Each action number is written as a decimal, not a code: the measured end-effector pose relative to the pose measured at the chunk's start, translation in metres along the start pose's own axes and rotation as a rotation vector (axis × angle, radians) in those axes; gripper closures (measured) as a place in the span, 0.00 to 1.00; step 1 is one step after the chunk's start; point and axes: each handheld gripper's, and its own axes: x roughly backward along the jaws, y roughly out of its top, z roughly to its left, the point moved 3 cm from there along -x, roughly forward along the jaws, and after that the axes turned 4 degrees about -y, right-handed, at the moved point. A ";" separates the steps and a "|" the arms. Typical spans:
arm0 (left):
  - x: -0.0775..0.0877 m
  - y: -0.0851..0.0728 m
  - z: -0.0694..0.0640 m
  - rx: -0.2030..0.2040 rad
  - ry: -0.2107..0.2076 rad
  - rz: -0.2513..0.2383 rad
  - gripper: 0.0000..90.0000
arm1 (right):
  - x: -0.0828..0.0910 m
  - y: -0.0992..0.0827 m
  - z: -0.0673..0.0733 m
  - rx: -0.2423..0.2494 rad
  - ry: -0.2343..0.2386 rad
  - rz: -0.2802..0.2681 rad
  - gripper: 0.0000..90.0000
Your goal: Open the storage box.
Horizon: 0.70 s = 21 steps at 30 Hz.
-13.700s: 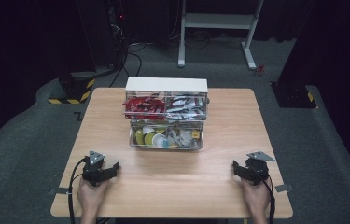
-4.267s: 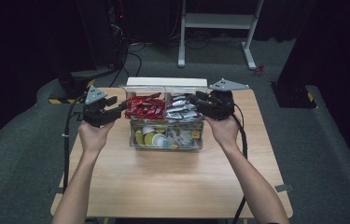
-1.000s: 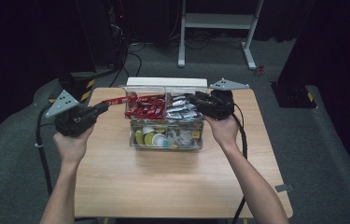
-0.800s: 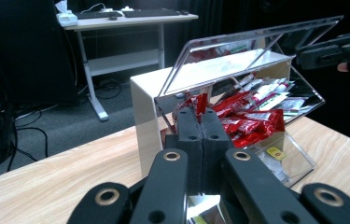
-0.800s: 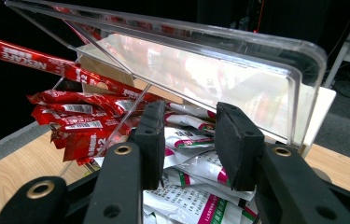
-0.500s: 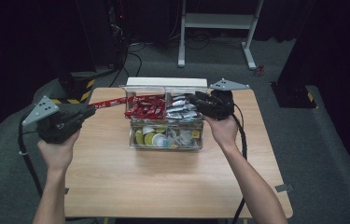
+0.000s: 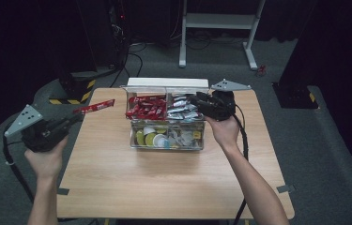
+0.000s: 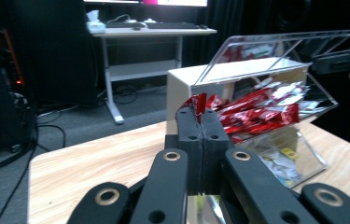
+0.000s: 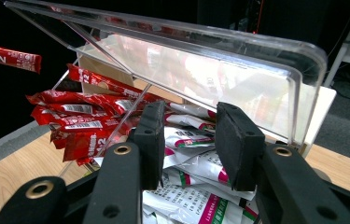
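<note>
A dark room, a wooden table (image 7: pixel 164 178), and one red packet pulled out of the box.

The left gripper (image 7: pixel 68 125) has moved away from the clear box (image 7: pixel 166 123) and now hangs past the left edge of the table. Its two jaws are pressed together on the end of a long red packet (image 7: pixel 94 107). A moment ago this gripper was closer to the box, and before that it was right at the red side of it. So the packet looks like it is fully out, and it probably needs a place to be put down next. More red packets (image 8: pixel 256 116) are in the top left part of the box. The right gripper (image 9: pixel 189 140) has stayed at the silver packets (image 9: pixel 196 172) under the lifted clear lid (image 9: pixel 200 65), with its jaws spread apart and holding nothing.
</note>
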 end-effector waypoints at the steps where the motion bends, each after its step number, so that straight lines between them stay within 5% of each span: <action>1: 0.000 -0.002 0.001 -0.001 0.006 0.001 1.00 | 0.000 0.000 0.000 0.000 0.000 0.000 0.70; 7: 0.000 -0.016 0.010 0.011 0.044 0.036 1.00 | 0.000 0.000 0.000 0.000 -0.001 0.001 0.70; 11: -0.005 -0.032 0.011 -0.018 0.116 0.068 1.00 | 0.000 0.000 0.000 -0.002 -0.003 0.002 0.70; 21: -0.026 -0.063 0.015 0.008 0.129 0.106 1.00 | 0.000 0.001 0.001 0.000 -0.009 0.004 0.70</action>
